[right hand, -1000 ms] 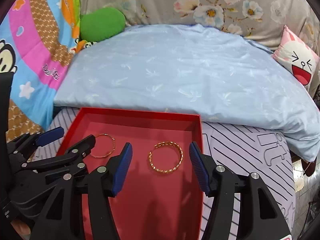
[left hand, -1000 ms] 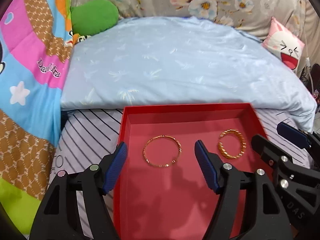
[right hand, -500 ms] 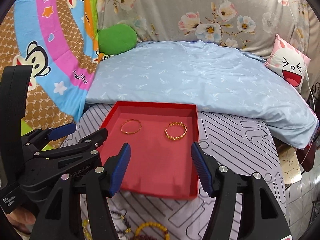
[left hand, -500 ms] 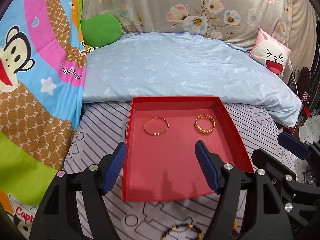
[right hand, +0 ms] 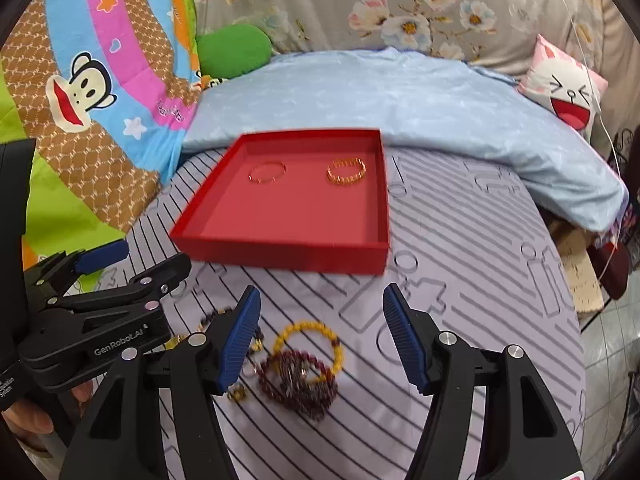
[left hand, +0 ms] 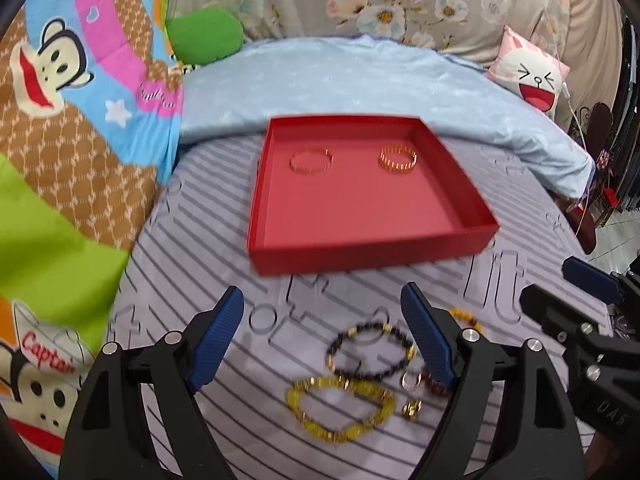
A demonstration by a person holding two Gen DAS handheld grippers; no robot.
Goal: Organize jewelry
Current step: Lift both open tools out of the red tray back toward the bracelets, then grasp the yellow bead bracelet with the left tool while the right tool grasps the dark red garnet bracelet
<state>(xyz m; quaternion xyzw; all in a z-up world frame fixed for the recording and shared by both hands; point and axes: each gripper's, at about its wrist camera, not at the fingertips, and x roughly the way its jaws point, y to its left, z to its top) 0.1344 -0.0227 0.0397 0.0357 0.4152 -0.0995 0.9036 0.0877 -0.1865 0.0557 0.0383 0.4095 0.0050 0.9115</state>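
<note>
A red tray (left hand: 360, 256) (right hand: 280, 254) lies on the striped sheet, holding a thin gold bangle (left hand: 311, 160) (right hand: 267, 171) and a thicker twisted gold bangle (left hand: 398, 158) (right hand: 346, 172). Near me lies a loose heap: a black bead bracelet (left hand: 370, 350), a yellow bead bracelet (left hand: 340, 408) (right hand: 310, 338), a dark red bead bracelet (right hand: 298, 378), small rings (left hand: 412, 380). My left gripper (left hand: 324, 332) hangs over the black bracelet, its jaws opening with nothing between the pads. My right gripper (right hand: 322, 334) stands open over the yellow and dark red bracelets.
A light blue quilt (left hand: 360, 80) lies behind the tray. A green cushion (left hand: 204, 34) and a cartoon blanket (left hand: 60, 100) are at the left, a pink cushion (left hand: 528, 68) at the right. A hand (right hand: 28, 416) holds the left gripper's handle.
Both grippers pulled back from over the tray toward the near edge of the bed. The tray now lies farther away and the loose bracelets have come into view under the jaws.
</note>
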